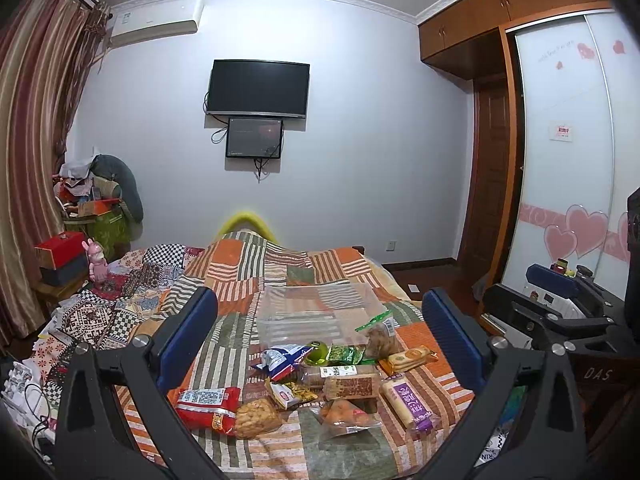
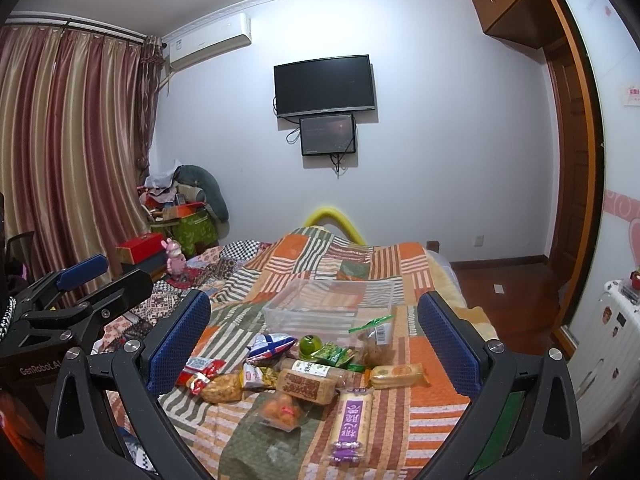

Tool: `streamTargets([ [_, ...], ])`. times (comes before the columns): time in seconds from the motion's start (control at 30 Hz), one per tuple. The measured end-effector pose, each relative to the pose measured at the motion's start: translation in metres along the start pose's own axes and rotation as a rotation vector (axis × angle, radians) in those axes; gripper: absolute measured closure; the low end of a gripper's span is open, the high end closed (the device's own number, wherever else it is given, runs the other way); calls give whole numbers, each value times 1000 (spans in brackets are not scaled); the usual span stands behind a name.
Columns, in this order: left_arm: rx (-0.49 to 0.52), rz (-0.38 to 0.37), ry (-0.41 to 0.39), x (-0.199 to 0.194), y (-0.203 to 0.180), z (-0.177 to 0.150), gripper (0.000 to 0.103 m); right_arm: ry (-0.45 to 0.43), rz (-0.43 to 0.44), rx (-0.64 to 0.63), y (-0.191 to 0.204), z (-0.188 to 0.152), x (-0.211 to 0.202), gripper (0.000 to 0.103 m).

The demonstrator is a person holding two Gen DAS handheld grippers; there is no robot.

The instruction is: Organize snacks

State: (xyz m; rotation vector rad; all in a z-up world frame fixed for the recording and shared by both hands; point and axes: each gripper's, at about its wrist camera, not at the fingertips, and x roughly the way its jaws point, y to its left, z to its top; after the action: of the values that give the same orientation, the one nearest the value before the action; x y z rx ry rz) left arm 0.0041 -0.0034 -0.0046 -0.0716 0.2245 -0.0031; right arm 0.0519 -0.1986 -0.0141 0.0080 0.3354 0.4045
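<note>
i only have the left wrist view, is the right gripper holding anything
Observer: No. The right gripper is open and empty, with the snack pile showing between its fingers.
Operator: anything on the floor to its right
Observer: A white suitcase with stickers on it stands there, apart from the bed.
Operator: which snack is nearest that gripper
Observer: The purple-labelled packet, lying flat on the bedspread.

Left hand-held gripper point(image 1: 320, 344) and right hand-held gripper point(image 2: 314, 344) gape wide, empty
</note>
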Motion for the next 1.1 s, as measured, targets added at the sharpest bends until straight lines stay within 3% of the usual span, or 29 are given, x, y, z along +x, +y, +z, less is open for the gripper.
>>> streamTargets([
  [0.33, -8, 3, 33, 11, 8, -6, 1, 44, 24, 11, -1, -3, 11, 1],
  [0.6, -9, 31, 127, 37, 30, -20, 22, 126, 27, 12, -10, -14, 31, 19],
  [0.77, -25, 34, 226, 60, 59, -35, 31, 209, 14, 19, -19, -27, 50, 28],
  [0.87, -23, 75, 297, 78, 80, -47, 38, 277, 5, 26, -28, -39, 64, 34],
  [0.97, -1, 124, 366, 94, 99, -61, 39, 349, 10, 52, -36, -50, 78, 39],
  [1.1, 6, 125, 459, 115, 119, -80, 39, 428, -8, 57, -43, -66, 94, 43],
])
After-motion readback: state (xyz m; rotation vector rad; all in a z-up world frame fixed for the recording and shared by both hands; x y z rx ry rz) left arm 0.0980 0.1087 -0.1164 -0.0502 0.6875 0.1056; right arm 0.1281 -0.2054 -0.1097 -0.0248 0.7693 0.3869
